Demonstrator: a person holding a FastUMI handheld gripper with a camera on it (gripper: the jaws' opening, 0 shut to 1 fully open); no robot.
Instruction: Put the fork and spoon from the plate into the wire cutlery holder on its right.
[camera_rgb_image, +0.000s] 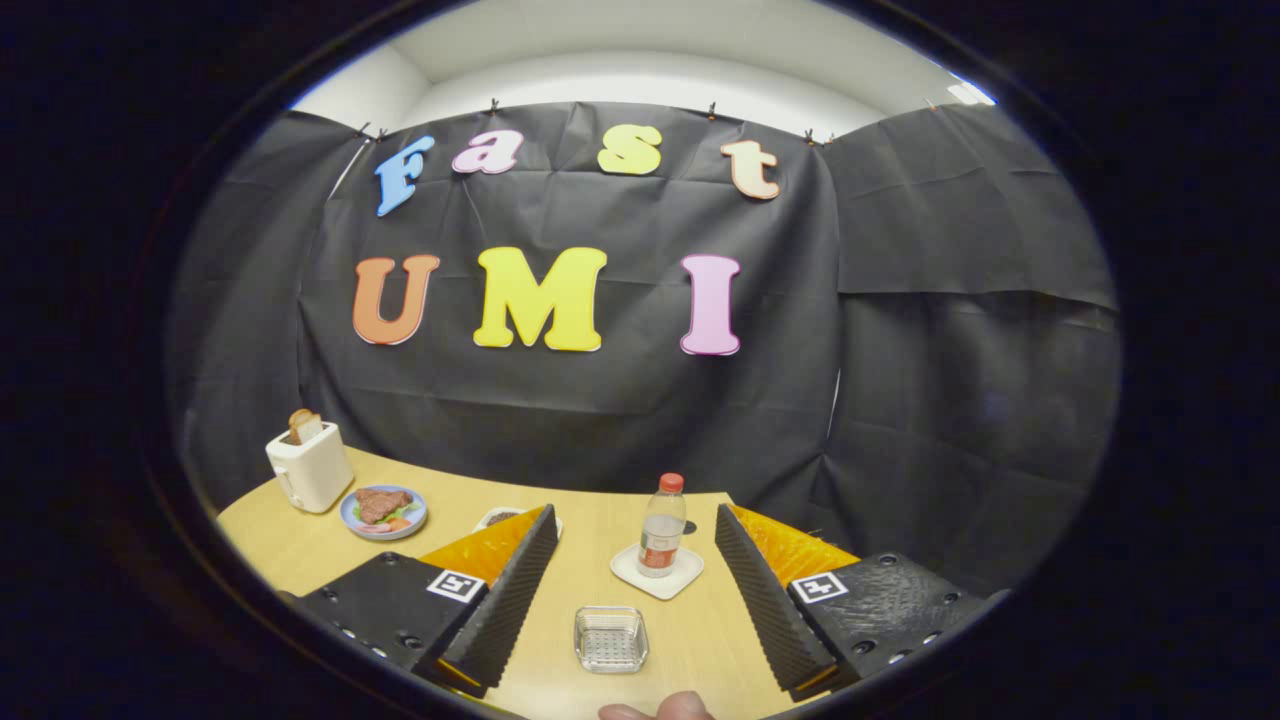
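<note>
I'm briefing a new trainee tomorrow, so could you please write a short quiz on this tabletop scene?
1. True or false: the gripper is shut on the bottle.
2. Multiple choice: what lies on the table between the fingers, nearest the camera? A) a toaster B) a small clear glass dish C) a plate of food
3. Fill in: the bottle stands on a white ____.

Key
1. False: the fingers are wide apart and hold nothing; the bottle stands beyond them.
2. B: the glass dish; the toaster and plate of food sit beyond the left finger.
3. Coaster.
</note>
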